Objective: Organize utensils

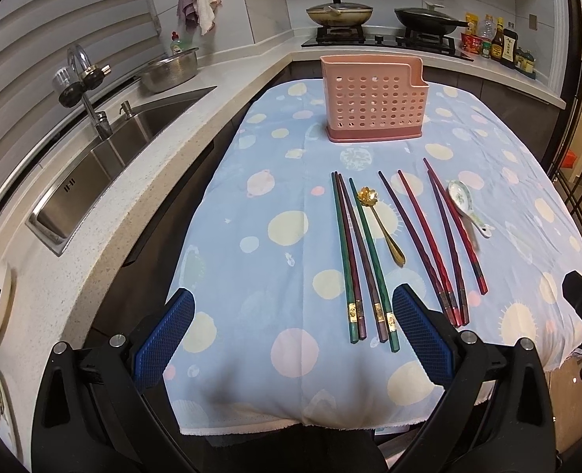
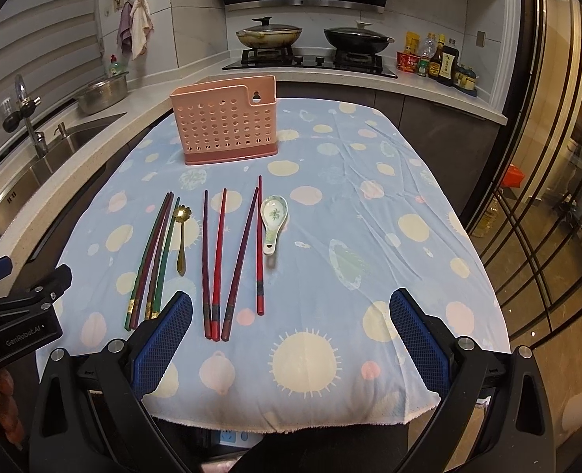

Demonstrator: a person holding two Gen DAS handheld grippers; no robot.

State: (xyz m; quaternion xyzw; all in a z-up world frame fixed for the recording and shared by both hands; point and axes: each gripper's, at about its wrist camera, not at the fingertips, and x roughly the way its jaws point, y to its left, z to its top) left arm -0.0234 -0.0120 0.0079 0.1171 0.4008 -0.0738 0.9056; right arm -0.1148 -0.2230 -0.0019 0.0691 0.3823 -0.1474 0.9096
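Left gripper (image 1: 291, 339), seen from its own wrist view, hangs released and empty at lower centre over the near bench (image 1: 251, 394) edge; green and purple chopsticks (image 1: 359, 260) and a gold spoon (image 1: 379, 218) lie flat mid-frame, the pink perforated holder (image 1: 373, 104) upright above them. Right gripper (image 2: 291, 335), in its wrist view, is likewise released and empty; red chopsticks (image 2: 231, 252) and a ceramic spoon (image 2: 273, 220) lie loose at centre, so nothing looks sorted yet, and the next move likely calls for closing on one thin stick.

My fingers (image 1: 164, 339) have blue mesh-textured pads on black frames. Pale blue cloth (image 2: 369, 213) printed with cream, pink and mint circles plus spiky suns. Salmon-pink perforated plastic utensil basket (image 1: 373, 104). Green and purple chopsticks with gold bands (image 1: 363, 260); red and dark purple chopsticks (image 2: 231, 256). Gold flower-bowl metal spoon (image 1: 379, 224). White ceramic spoon with green leaf print (image 2: 273, 222). Speckled beige counter (image 1: 105, 213).
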